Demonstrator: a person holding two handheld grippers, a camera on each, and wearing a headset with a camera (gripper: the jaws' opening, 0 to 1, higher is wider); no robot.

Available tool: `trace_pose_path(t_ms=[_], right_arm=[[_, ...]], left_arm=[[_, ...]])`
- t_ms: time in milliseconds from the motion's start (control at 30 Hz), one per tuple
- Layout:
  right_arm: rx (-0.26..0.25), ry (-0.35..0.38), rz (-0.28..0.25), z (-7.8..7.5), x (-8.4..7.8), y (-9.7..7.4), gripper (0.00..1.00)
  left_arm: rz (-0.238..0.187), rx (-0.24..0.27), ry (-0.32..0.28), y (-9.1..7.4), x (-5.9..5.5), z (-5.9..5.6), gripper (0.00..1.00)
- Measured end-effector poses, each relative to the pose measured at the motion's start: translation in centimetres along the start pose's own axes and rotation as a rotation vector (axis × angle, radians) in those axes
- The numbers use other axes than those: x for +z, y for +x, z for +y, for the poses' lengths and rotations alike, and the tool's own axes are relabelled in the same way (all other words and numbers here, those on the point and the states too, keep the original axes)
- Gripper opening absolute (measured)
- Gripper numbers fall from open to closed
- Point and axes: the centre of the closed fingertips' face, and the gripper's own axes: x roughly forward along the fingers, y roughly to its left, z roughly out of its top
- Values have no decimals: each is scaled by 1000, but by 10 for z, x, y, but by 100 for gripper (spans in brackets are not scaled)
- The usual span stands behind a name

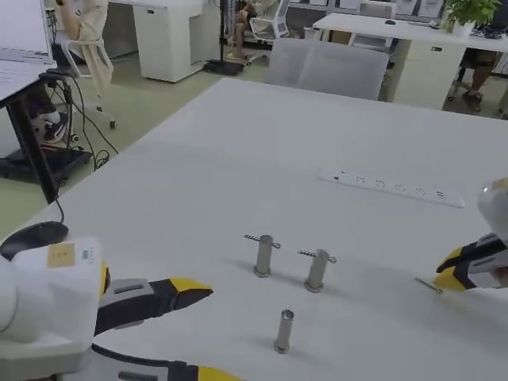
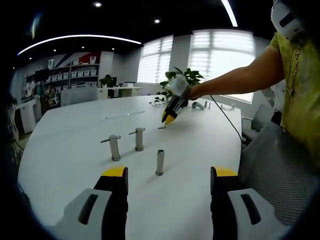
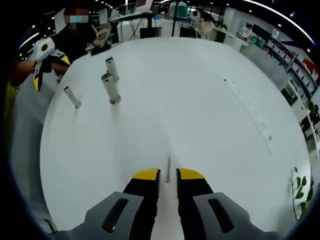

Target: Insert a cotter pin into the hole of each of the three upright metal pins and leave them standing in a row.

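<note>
Three upright metal pins stand on the white table (image 1: 198,182). The far-left pin (image 1: 263,255) and the pin to its right (image 1: 317,270) each carry a cotter pin through the top. Nearer to me, a third pin (image 1: 283,331) (image 2: 160,162) (image 3: 72,96) is bare. My left gripper (image 1: 208,332) (image 2: 169,172) is open and holds nothing, just left of the bare pin. My right gripper (image 1: 444,274) (image 3: 168,174) is low over the table at the right, jaws nearly together on a thin cotter pin (image 1: 429,285) (image 3: 168,172) that sticks out past its tips.
A white power strip (image 1: 393,188) lies across the table beyond the pins. Grey chairs (image 1: 329,67) stand at the far edge. A black stand with cables (image 1: 40,119) is off the table's left side.
</note>
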Motion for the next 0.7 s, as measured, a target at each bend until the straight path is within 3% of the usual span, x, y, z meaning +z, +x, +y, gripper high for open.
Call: trace_pose_path(t_ms=[67,267,700], right_arm=[[1,-4,43,-2,-7,4,14],[10,5,63,-3,-8,7,13],[28,-53,168,0,-12,14,11]], left_arm=[[2,2,-2,0,-1,0,66],[4,2,-12,0,-4,1,65],[-2,3,-21,0,-5,2,64]])
